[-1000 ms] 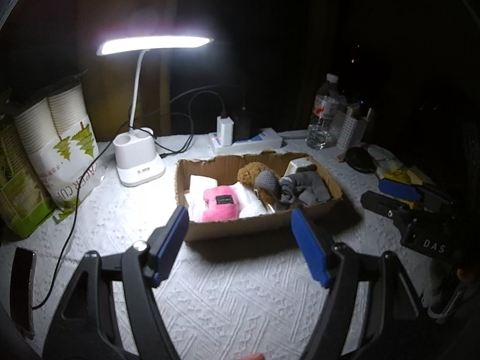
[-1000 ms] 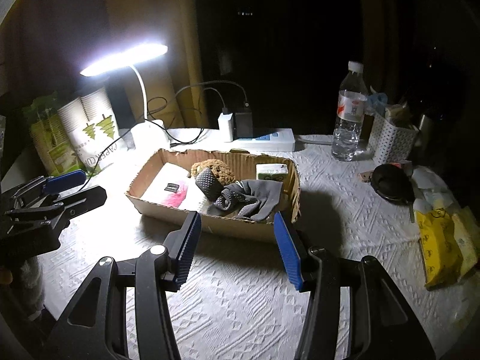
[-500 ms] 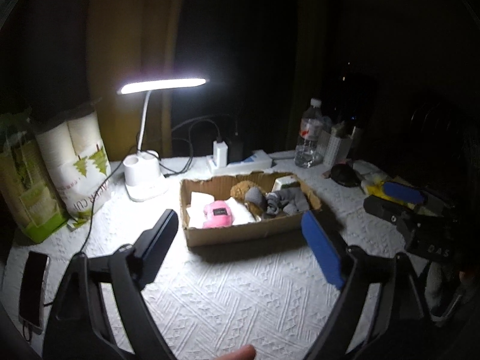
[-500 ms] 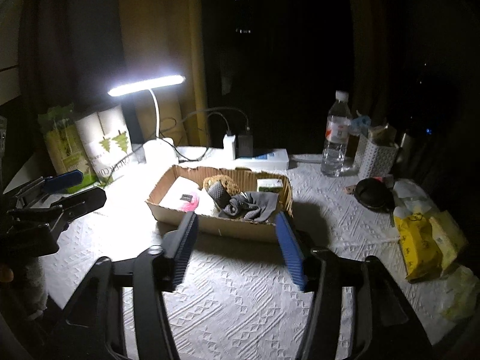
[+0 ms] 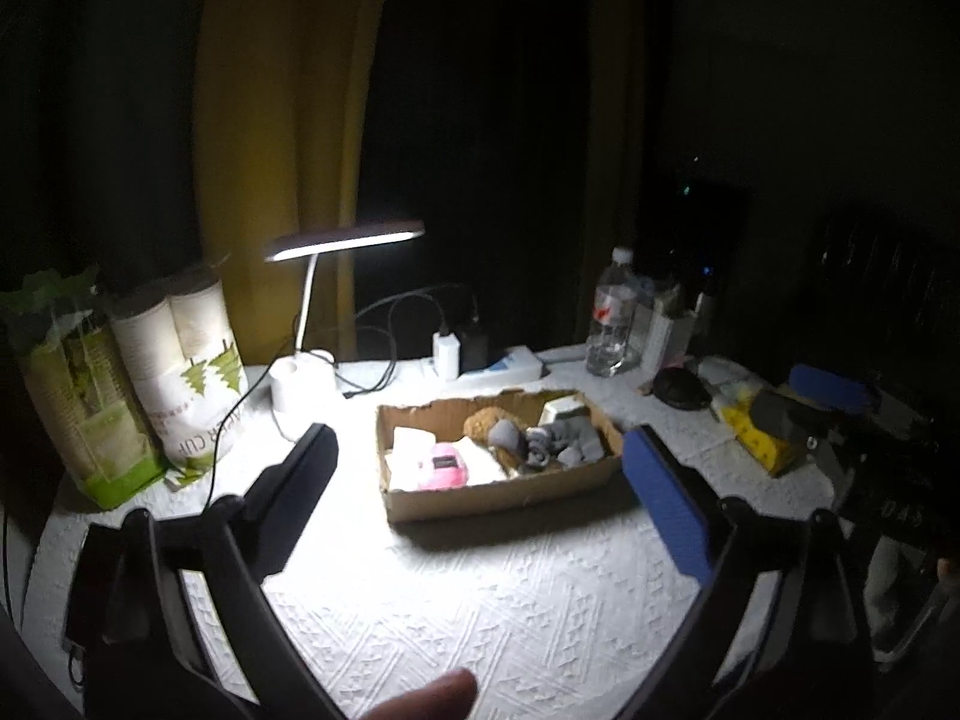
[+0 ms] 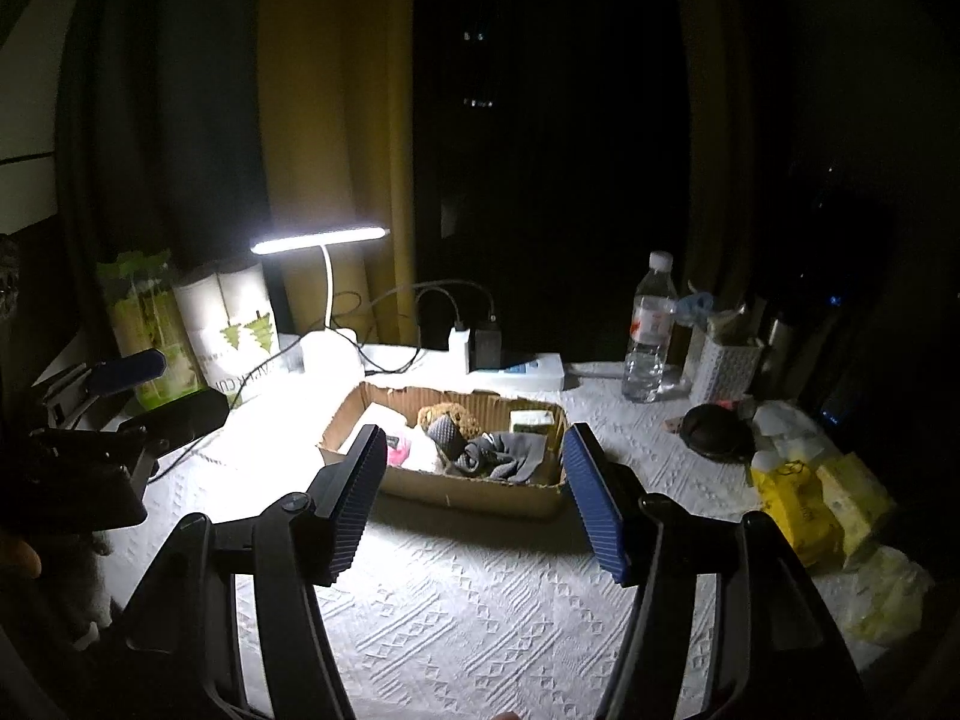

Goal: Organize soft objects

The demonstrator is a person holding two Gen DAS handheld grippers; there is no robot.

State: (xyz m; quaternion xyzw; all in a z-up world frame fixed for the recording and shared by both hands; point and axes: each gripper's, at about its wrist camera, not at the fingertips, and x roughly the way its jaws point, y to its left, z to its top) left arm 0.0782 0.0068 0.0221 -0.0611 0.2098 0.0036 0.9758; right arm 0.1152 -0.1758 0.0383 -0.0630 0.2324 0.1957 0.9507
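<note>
One cardboard box [image 5: 504, 495] is seen standing on a table covered by a white textured cloth [image 5: 480, 600], lit by one desk lamp [image 5: 345, 238]. Inside the box several soft objects are gathered: one pink plush item [image 5: 443, 468] toward the left, resting on white folded cloth [image 5: 411, 450]; one brown fuzzy toy [image 5: 483, 420] near the middle; one dark grey rounded piece [image 5: 505, 437] just beside it; and a bundle of grey fabric [image 5: 564, 444] toward the right, whose separate pieces cannot be counted. One pale small box [image 5: 561, 408] is tucked in the far right corner. The left gripper [image 5: 480, 480] is held above the cloth in front of the box, its two fingers spread wide with nothing between them. The right gripper [image 6: 474, 498] is likewise held short of the box, its two fingers apart and empty. Behind the box one white power strip [image 5: 510, 363] with two plugged adapters is visible, and one clear water bottle [image 6: 649, 327] stands to the right. Two sleeves of paper cups [image 5: 186, 354] are propped at the left beside one green package [image 5: 78, 384]. Yellow packets [image 6: 804, 504] lie at the right edge of the table.
</note>
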